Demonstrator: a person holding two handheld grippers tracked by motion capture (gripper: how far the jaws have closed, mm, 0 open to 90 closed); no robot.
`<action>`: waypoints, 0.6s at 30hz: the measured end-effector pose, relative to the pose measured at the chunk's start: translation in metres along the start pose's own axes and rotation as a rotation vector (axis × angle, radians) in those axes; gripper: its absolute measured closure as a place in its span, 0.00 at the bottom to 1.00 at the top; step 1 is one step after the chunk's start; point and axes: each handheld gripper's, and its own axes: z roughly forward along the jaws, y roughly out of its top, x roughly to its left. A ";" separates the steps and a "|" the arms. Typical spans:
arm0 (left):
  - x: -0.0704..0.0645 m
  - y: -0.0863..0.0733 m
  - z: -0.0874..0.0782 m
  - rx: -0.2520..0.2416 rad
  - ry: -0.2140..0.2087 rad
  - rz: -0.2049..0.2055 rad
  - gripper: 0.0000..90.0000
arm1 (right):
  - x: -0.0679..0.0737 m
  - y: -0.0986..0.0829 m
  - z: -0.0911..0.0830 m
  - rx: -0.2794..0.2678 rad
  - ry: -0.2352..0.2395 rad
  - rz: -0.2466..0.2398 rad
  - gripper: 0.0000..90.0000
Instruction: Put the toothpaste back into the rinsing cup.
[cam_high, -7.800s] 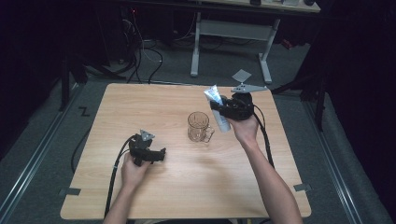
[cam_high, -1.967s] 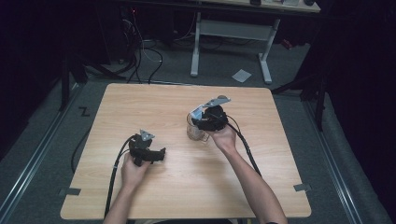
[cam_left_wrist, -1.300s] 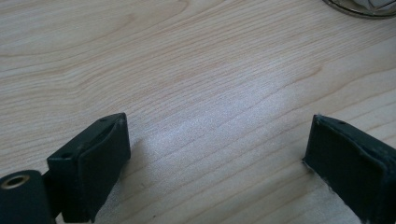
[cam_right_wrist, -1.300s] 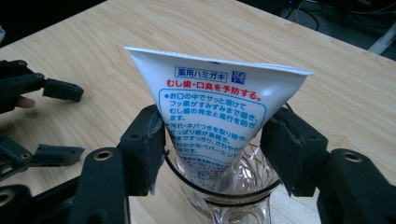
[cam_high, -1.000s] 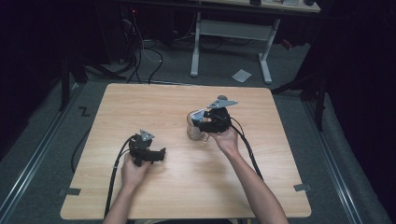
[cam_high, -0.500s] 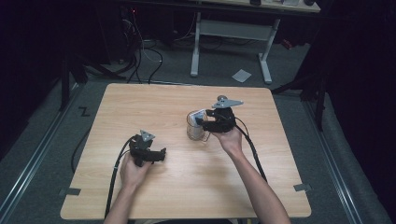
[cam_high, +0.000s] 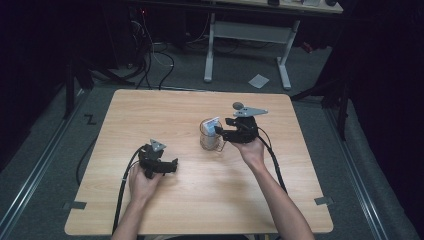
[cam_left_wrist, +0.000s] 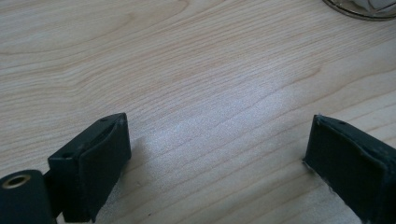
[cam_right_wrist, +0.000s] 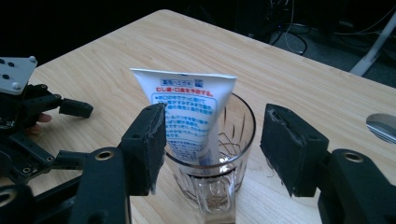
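The left gripper (cam_high: 159, 165) rests low on the table (cam_high: 150, 115) at seven o'clock, jaws wide, gripping nothing. Toward one o'clock of it, mid-table, stands the glass (cam_high: 209, 141) with the tube (cam_right_wrist: 189, 116) upright inside; the right gripper (cam_right_wrist: 212, 149) sits just at the glass's three o'clock, jaws wide apart, clear of the tube.

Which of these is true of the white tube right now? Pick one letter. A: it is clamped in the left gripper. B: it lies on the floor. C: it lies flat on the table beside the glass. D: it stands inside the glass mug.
D: the tube stands in the glass mug, leaning on its rim, and the right gripper is open around the mug.
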 end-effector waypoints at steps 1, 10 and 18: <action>0.000 0.000 0.000 0.000 0.000 0.000 0.08 | -0.001 -0.001 -0.001 -0.002 -0.001 0.003 0.45; 0.000 0.000 0.000 0.000 0.000 0.000 0.08 | -0.008 -0.004 -0.013 -0.021 -0.012 0.028 0.45; 0.000 0.000 0.000 0.000 0.000 0.000 0.08 | -0.013 -0.008 -0.020 -0.030 -0.024 0.041 0.45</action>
